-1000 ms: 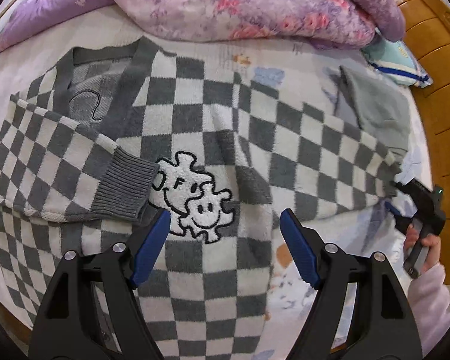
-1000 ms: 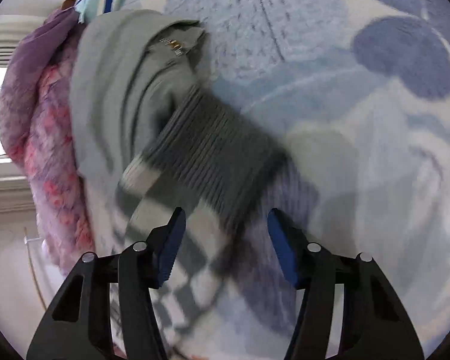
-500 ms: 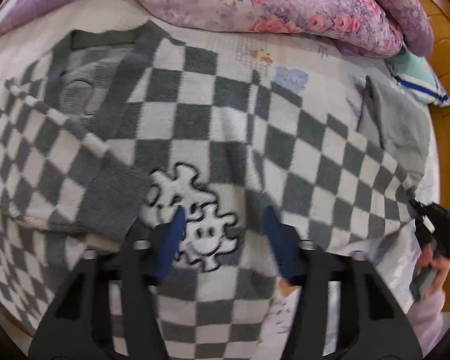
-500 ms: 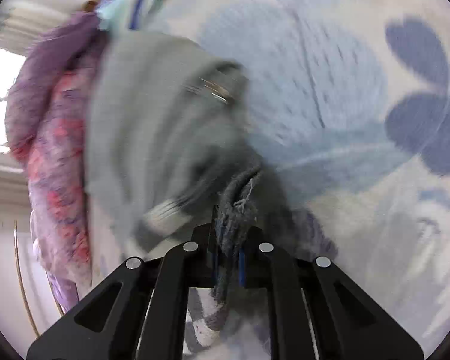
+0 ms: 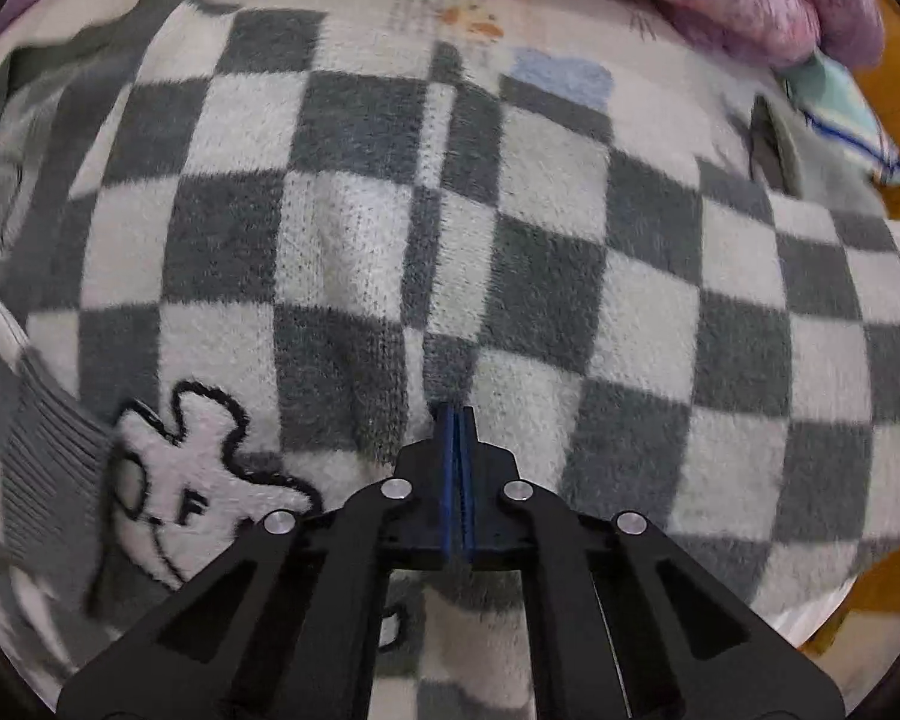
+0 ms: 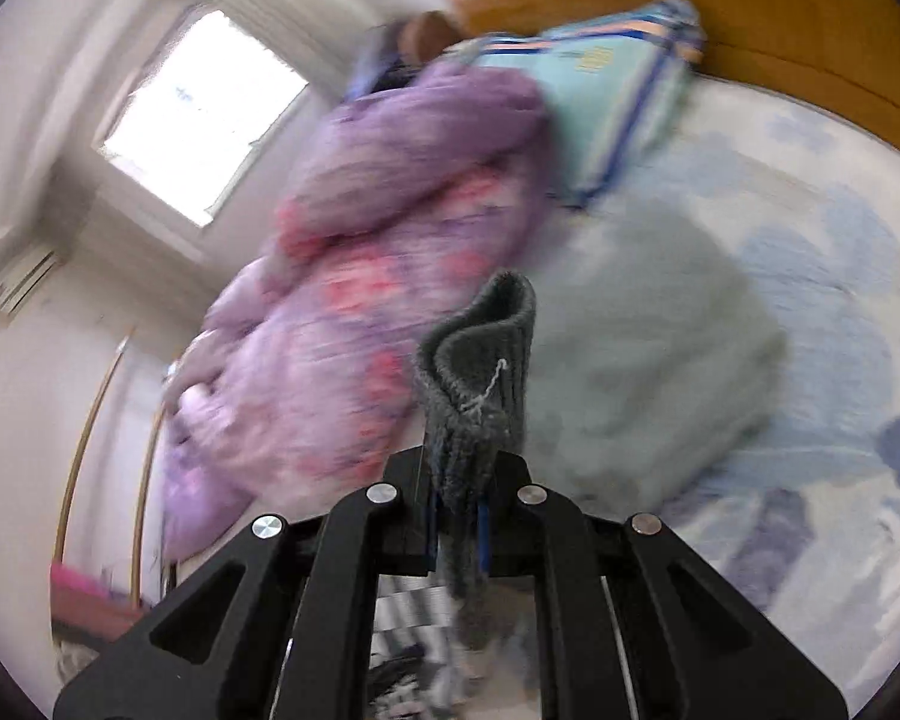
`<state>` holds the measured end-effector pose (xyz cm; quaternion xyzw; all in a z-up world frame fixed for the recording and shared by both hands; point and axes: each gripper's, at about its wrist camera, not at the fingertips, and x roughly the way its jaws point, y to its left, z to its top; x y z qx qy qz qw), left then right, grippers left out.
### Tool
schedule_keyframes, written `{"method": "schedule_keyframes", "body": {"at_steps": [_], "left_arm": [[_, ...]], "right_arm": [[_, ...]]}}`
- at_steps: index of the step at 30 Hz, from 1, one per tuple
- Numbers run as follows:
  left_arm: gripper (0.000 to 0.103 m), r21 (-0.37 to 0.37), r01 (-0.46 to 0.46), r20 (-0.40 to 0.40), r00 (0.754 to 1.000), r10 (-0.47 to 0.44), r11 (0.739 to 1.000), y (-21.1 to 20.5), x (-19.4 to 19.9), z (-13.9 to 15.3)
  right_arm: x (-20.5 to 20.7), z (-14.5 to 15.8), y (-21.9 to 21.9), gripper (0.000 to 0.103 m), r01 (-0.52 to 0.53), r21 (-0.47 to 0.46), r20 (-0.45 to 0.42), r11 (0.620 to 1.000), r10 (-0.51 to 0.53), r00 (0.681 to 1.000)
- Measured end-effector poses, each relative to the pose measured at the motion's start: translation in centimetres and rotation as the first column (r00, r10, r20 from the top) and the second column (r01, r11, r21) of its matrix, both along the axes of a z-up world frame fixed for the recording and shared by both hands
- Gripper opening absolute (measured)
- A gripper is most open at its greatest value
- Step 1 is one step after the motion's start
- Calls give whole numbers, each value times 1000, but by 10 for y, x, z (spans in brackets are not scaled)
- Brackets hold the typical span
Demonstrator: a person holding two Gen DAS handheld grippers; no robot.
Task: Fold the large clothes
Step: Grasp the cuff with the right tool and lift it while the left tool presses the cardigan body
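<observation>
Left wrist view: checkered sweater [image 5: 450, 228] spread flat on bed, filling frame; left claw [image 5: 457, 438] pressed together, tips down on the knit beside the embroidered patch [image 5: 192, 480], whether any pile is pinched cannot tell. Right wrist view: right claw [image 6: 457, 516] pinching grey ribbed cuff [image 6: 480, 378], lifted clear of floral bedsheet [image 6: 810, 276], purple quilt [image 6: 354, 312] and striped pillow [image 6: 618, 96] behind. Likely soft, fluffy, floppy, fairly bulky; drapes and sags, no stiffness. Best held at ribbed cuff or hem, firmer than the plush body.
</observation>
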<state>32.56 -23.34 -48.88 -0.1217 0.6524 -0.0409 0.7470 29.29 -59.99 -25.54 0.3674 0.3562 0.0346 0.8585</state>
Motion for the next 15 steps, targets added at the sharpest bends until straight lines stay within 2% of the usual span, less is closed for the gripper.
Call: {"method": "schedule_keyframes", "body": {"at_steps": [2,5,10,13,15], "left_arm": [[3,2,7,18,1000,-7,1000,-2,1,-3],[3,47,51,50,997,-53,998,-11,2,-5],[3,-24,-1,73,997,3,1000,0,-5,-10],[3,10,64,122,990,-65,998,-5,-10,-9],[3,-5,71,142,987,-70,997,-3,-15,-9]], "right_arm": [[4,16,25,8,-55,-3,42,998,55,998],[18,39,70,8,-138,10,83,990,136,987],[26,69,142,8,-254,17,120,967,251,961],[30,79,185,8,-302,19,118,953,297,947],[30,84,216,8,-326,-18,107,945,326,939]]}}
